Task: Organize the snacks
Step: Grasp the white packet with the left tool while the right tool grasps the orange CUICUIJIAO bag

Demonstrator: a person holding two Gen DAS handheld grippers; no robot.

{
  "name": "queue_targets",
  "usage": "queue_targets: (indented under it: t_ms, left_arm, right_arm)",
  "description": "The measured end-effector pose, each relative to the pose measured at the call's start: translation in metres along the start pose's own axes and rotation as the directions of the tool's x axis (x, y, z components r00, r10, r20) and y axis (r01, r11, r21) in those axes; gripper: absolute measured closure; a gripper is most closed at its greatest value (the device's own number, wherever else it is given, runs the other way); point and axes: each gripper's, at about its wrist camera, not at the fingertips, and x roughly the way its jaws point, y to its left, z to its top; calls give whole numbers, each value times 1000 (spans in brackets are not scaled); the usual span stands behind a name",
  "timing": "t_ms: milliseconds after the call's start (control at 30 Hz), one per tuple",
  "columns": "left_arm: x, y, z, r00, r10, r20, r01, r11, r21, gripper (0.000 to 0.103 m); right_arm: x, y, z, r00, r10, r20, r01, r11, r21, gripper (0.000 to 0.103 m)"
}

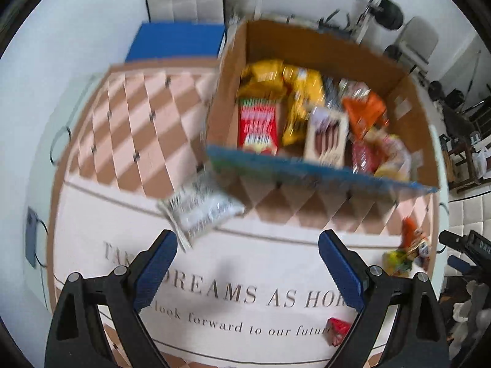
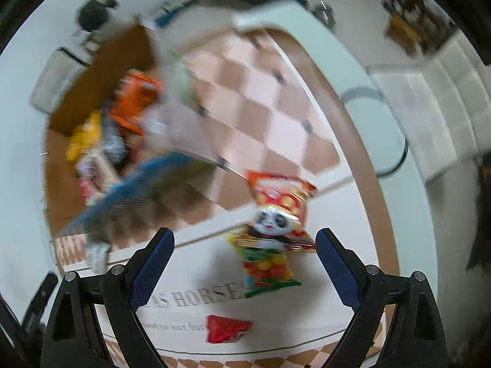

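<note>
From the left wrist, the left hand-held gripper hangs over the counter with jaws wide apart and empty; the silver snack packet lies just beyond its left finger, beside the cardboard box already full of snacks; centre the jaws over the packet before closing. From the right wrist, the right hand-held gripper is likewise spread and holds nothing; the panda candy bag lies between its fingers untouched, a small red packet nearer the camera; straddle the bag's narrow waist.
</note>
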Motion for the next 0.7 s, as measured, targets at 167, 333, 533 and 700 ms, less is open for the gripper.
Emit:
queue_targets:
  t_ms: [167, 333, 533, 700]
  left_arm:
    - [35, 9, -7, 996, 20, -88, -22, 1000, -19, 8]
    - [54, 29, -5, 991, 38, -132, -44, 998, -46, 9]
    - [63, 65, 5, 989, -3, -151, -16, 992, -125, 9]
    - [85, 74, 24, 983, -24, -183, 14, 998, -58, 9]
  right_arm:
    - [44, -11, 16, 996, -70, -48, 71, 997, 11, 8]
    - [72, -3, 19, 988, -119, -100, 113, 992, -59, 46]
    - [61, 37, -7, 995, -62, -72, 47, 981, -190, 48]
    - [68, 74, -31, 994, 5, -112, -33, 969, -245, 48]
